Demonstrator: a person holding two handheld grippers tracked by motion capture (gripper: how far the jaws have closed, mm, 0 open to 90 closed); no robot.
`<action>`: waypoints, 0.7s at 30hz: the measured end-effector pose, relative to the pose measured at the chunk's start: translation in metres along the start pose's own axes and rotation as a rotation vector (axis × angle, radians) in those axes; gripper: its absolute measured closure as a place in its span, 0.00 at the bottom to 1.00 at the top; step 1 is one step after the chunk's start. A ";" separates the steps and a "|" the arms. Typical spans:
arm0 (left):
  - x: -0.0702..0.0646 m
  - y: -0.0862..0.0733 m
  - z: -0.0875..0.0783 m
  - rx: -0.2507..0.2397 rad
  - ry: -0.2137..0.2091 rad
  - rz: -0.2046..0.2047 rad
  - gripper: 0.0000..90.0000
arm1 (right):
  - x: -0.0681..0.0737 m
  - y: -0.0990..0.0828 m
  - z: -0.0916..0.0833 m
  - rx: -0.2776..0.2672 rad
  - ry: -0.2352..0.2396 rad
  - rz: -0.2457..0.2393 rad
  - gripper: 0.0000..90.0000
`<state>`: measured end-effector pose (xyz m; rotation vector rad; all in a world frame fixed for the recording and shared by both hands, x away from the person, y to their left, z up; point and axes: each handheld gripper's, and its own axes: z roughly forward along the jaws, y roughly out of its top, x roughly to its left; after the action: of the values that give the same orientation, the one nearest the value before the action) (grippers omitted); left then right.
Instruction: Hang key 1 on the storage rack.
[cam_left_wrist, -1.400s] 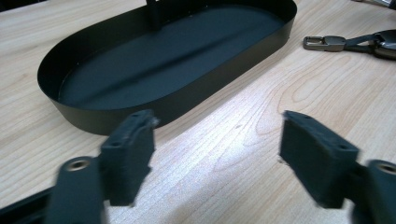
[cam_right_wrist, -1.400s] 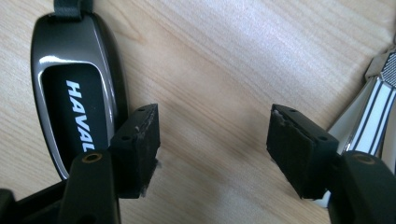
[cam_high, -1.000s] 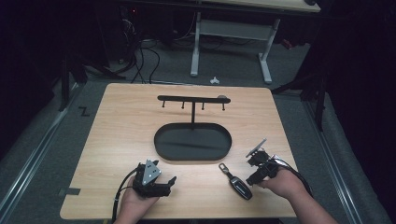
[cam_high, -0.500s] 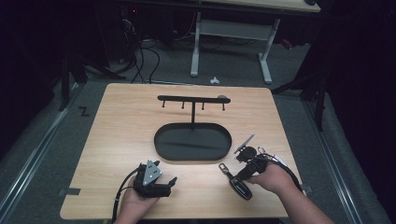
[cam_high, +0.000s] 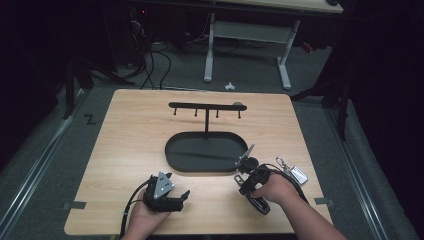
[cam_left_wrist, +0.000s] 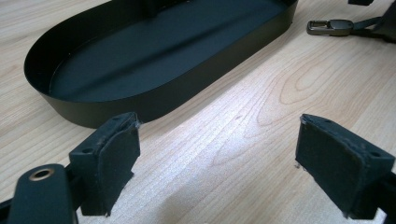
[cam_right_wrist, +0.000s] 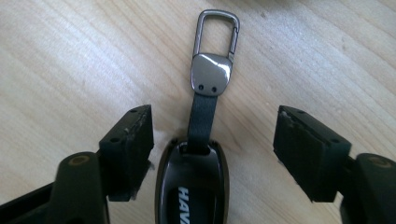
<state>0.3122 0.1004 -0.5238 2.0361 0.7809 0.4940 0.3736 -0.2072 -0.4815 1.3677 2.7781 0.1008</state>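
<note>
1. The wooden table (cam_high: 130, 150) bears everything, and both grippers sit over its near edge.
2. A black oval tray (cam_high: 207, 152) lies ahead of both grippers. In the left gripper view it fills the space beyond and left of the jaws, its wall just past the left pad.
3. A T-shaped hook rack (cam_high: 206, 107) rises from the tray's far side, well beyond either gripper.
4. The left gripper (cam_high: 176, 201) rests low on the table in the person's left hand (cam_high: 145, 215). Its jaws stand wide, with bare wood between the pads and nothing held.
5. The right gripper (cam_right_wrist: 212, 154), in the right hand (cam_high: 275, 189), hangs over the black key fob (cam_right_wrist: 192, 191) just off the tray's right end. Its jaws are spread wide, one on each side of the fob. The pads do not press on it: a gap shows on both sides, narrower at the left pad.
6. The fob's strap (cam_right_wrist: 201, 116) runs straight ahead from between the jaws to a metal clip (cam_right_wrist: 215, 32), which lies flat on the wood beyond the pads.
7. A second, silver key fob (cam_high: 295, 172) lies just to the right of the right gripper, near the table's right edge.
</note>
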 end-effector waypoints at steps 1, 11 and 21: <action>0.000 0.000 0.000 0.002 -0.001 0.001 0.16 | 0.000 0.001 0.001 0.005 -0.005 0.004 0.39; 0.000 0.000 0.000 0.002 -0.007 0.007 0.17 | 0.001 0.005 0.008 0.020 0.008 0.028 0.58; 0.000 0.000 0.001 0.008 -0.012 0.012 0.17 | 0.004 0.004 0.007 0.039 -0.003 0.013 0.73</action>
<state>0.3122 0.0998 -0.5244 2.0507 0.7653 0.4852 0.3743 -0.2014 -0.4884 1.3935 2.7834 0.0448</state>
